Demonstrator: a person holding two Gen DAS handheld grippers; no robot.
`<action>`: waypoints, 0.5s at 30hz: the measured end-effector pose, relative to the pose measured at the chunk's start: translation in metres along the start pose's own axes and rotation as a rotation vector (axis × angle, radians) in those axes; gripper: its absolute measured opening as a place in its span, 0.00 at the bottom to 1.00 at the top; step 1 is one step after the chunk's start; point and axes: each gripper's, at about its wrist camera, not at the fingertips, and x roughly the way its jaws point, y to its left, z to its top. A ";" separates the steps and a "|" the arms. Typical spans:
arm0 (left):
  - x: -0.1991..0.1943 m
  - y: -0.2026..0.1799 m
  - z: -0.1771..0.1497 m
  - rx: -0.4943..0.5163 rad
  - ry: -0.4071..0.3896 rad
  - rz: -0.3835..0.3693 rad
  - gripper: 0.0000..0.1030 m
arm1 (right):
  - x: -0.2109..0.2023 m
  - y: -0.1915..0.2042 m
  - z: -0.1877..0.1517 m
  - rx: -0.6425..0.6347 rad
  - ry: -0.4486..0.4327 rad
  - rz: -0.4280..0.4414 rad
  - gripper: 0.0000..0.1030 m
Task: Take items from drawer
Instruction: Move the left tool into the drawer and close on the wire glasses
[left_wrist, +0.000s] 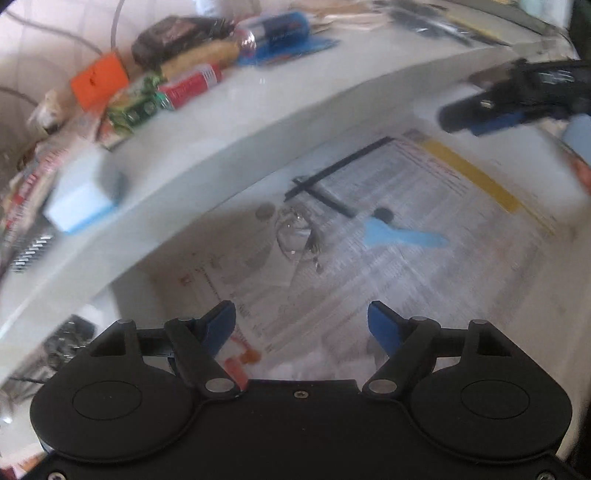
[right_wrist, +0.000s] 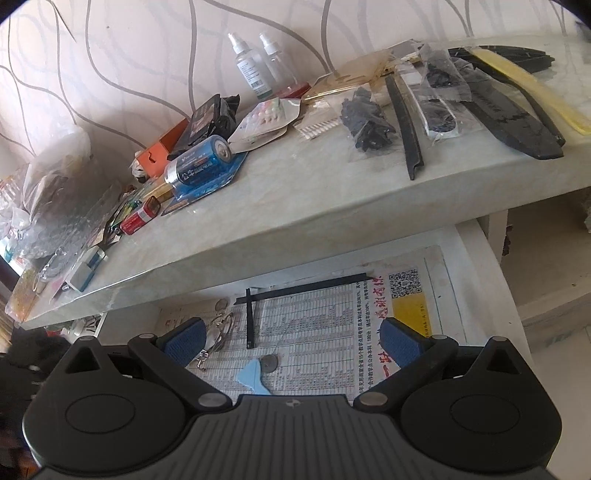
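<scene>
The open drawer is lined with newspaper (right_wrist: 314, 332) (left_wrist: 406, 280). On the paper lie two crossed black strips (right_wrist: 250, 317) (left_wrist: 340, 166), a light blue plastic piece (right_wrist: 255, 376) (left_wrist: 399, 234), a dark round disc (right_wrist: 269, 363) (left_wrist: 383, 214) and a clear ringed object with keys (right_wrist: 219, 330) (left_wrist: 295, 232). My left gripper (left_wrist: 301, 317) hangs open above the drawer floor, with nothing between its fingers. My right gripper (right_wrist: 293, 338) is open and empty over the drawer's front part. It also shows in the left wrist view, as the right gripper (left_wrist: 480, 114) at the upper right.
A pale stone counter (right_wrist: 295, 206) (left_wrist: 258, 122) overhangs the drawer's back. On it lie a blue battery pack (right_wrist: 199, 166), a red cylinder (right_wrist: 142, 218), an orange box (right_wrist: 162, 147), spray bottles (right_wrist: 251, 62), black strips and bags (right_wrist: 406, 129). The left wrist view is blurred.
</scene>
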 end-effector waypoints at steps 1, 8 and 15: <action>0.006 0.000 0.004 -0.023 -0.009 -0.004 0.76 | 0.000 0.000 0.000 0.001 0.002 -0.002 1.00; 0.036 -0.005 0.018 -0.091 -0.034 0.011 0.75 | 0.000 -0.001 0.000 0.002 -0.002 -0.003 1.00; 0.053 0.005 0.021 -0.229 -0.040 0.024 0.75 | -0.002 -0.002 0.000 0.002 -0.007 0.003 1.00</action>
